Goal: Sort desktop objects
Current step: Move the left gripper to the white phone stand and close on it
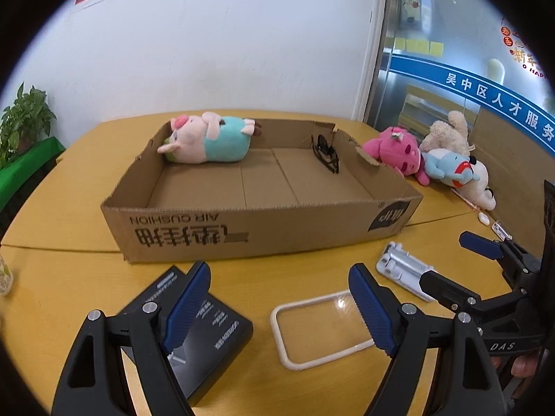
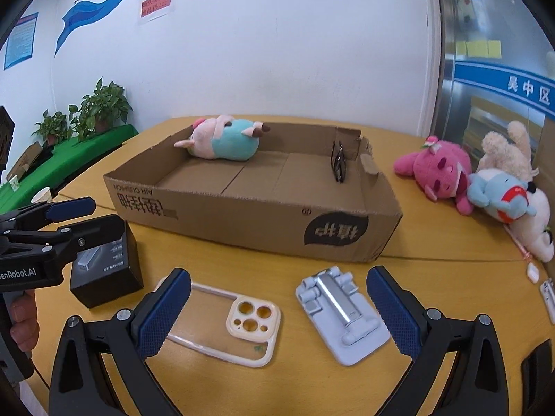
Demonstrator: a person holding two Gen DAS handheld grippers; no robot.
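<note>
Both the left gripper and right gripper hang spread and empty over the table's near edge; beneath them lie a clear phone case, grey stand and black box; the cardboard tray sits mid-table.

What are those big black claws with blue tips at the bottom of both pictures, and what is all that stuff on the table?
Those claws are grabbing tools. A person holds one in each hand, and each tool carries a small camera that looks out along its two fingers. So one picture comes from the left gripper and the other from the right gripper. Both stand open and hold nothing.

On the yellow table sits a cardboard box. Inside it lie a toy pig and a pair of sunglasses. Beside the box, a pile of soft toys waits. Close to the grippers lie a small black box, a clear phone case and a folded phone stand.
</note>
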